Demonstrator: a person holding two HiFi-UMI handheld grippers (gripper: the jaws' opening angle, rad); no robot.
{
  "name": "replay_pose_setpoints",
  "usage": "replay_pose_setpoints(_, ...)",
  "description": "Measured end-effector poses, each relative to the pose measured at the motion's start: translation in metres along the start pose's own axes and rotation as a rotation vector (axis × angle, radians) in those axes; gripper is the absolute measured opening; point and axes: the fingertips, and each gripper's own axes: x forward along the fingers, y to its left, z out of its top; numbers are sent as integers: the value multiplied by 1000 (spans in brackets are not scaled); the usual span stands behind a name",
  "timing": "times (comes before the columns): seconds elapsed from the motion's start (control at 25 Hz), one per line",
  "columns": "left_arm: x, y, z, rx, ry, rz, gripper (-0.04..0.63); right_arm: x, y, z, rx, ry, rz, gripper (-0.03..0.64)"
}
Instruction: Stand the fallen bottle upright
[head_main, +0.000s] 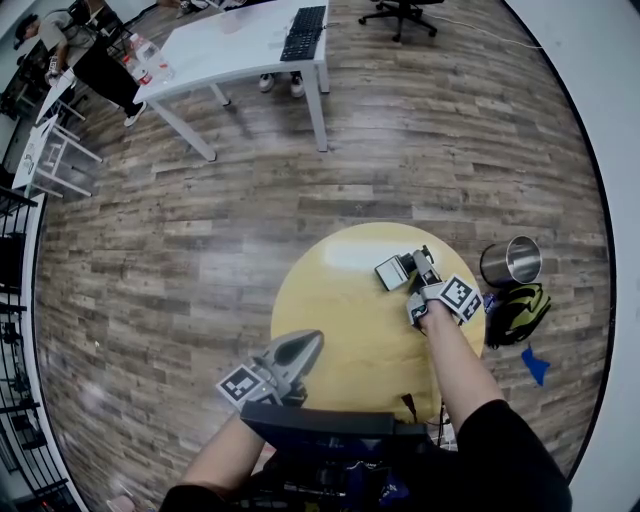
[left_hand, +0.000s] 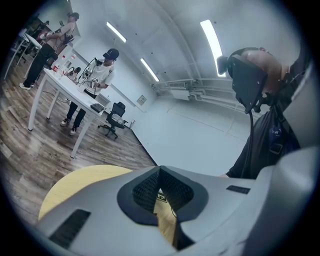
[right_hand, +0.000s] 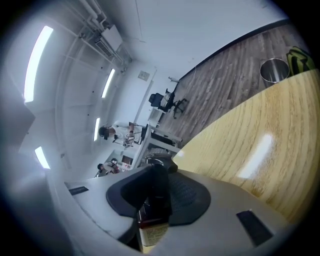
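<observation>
While the right gripper (right_hand: 159, 172) clamped its jaws on a dark, labelled bottle (right_hand: 156, 200), it hung over the round table (head_main: 340, 300) near the right edge. At the near left edge, the left gripper (head_main: 300, 350) sat closed on nothing. A steel cup (head_main: 511, 260) stood on the floor beyond the right edge.

Smooth pale wooden table (head_main: 340, 320) with soft sheen; matt grey-brown wood-plank floor (head_main: 200, 250); shiny metal cup (head_main: 511, 260); dark bottle (right_hand: 159, 190), paper label (right_hand: 152, 234).
</observation>
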Motion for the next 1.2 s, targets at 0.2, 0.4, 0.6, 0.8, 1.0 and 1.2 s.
replay_pose_setpoints(0.2,3,-3,1,2,-1,-2,23,1,26,2,-172,27,26,112)
replay_pose_setpoints(0.4,7,-8,0,4,-3,-6,23,0,39,-3,-328,63,38,112)
replay_pose_setpoints(0.6,1,-11,3,5,-2,-10,23,-2,58,-18,-495,99,62,112)
replay_pose_setpoints(0.8,0,-13,1,5,-4,-9,23,-5,68,-30,-633,128,81,112)
replay_pose_setpoints(1.0,-3,-16,-2,7,-10,-10,23,-9,72,-38,-714,135,94,112)
replay_pose_setpoints(1.2,-10,-20,-4,7,-15,-8,23,-14,77,-50,-789,146,103,112)
